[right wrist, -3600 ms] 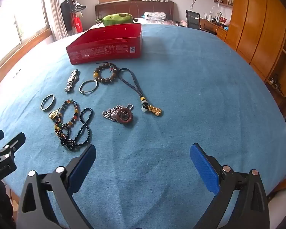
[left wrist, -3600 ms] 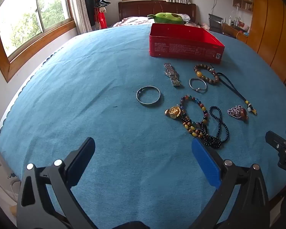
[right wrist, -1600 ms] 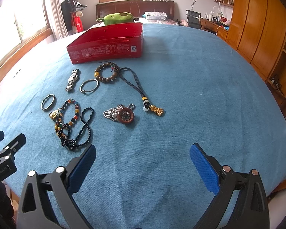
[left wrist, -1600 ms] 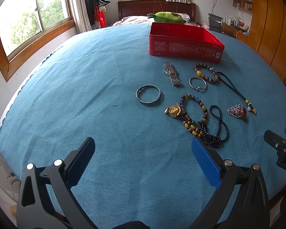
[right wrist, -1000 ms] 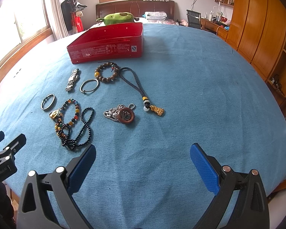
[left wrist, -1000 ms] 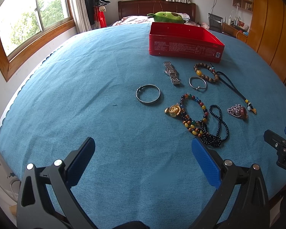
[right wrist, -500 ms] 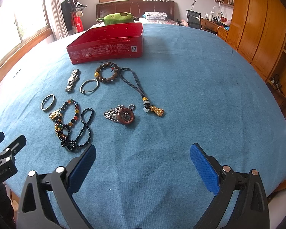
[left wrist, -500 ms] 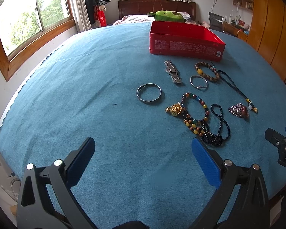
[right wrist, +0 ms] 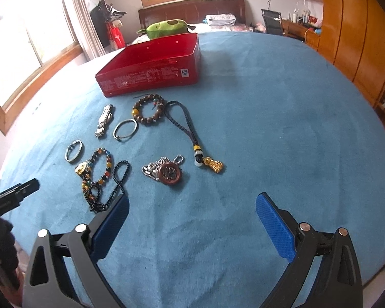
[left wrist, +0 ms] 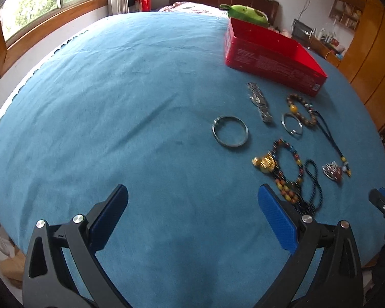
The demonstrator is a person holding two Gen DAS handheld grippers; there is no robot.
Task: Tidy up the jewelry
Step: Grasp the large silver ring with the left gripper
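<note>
Several jewelry pieces lie on a blue cloth. A silver bangle (left wrist: 230, 131), a metal watch band (left wrist: 259, 102), a thin silver ring bracelet (left wrist: 291, 124), a brown bead bracelet (left wrist: 302, 111), a coloured bead bracelet with a gold charm (left wrist: 282, 163), a black bead string (left wrist: 312, 187) and a round pendant on a chain (right wrist: 166, 171) lie in front of an open red tin box (right wrist: 151, 69). A cord with a gold charm (right wrist: 213, 164) lies at the right. My left gripper (left wrist: 192, 213) and right gripper (right wrist: 192, 215) are open, empty, short of the jewelry.
The cloth-covered table (left wrist: 115, 89) curves away to its edges on all sides. A green plush toy (right wrist: 166, 28) sits behind the box. A window (left wrist: 38, 5) is at the left, wooden wardrobes (right wrist: 359, 38) at the right.
Both grippers have moved forward and tilted, the left swinging left so the jewelry sits further right in its view. The right gripper is closer to the jewelry. Nothing was picked up.
</note>
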